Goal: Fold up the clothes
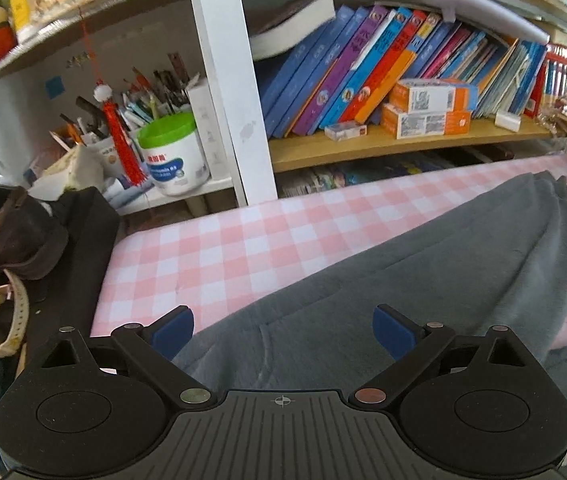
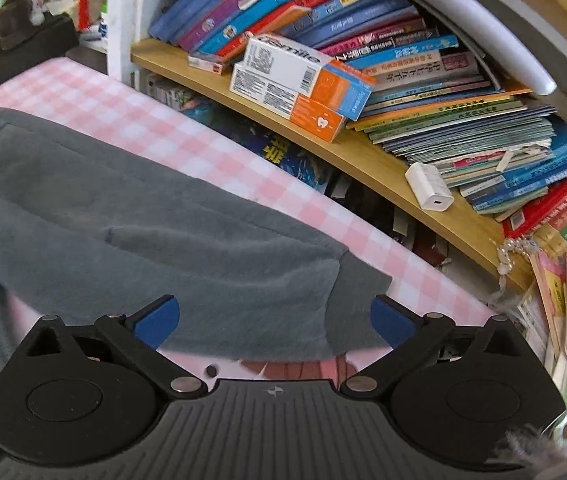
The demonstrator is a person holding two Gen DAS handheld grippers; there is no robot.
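Grey fleece garment (image 2: pixel 163 216) lies beneath both spread-jawed, empty grippers (image 1: pixel 283 330) (image 2: pixel 275 320); shallow pinching risks grabbing one layer only.

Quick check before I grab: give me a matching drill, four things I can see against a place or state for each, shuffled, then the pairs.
Things:
1. gray garment
2. orange boxes
3. white charger
4. left gripper

Places or states:
A. lying alone on the wooden shelf, beside flat book piles
B. open, above the fabric
C. stacked two high on the shelf
D. spread on the pink checked cloth

Pairs: 1-D, 2-C, 3-A, 4-B
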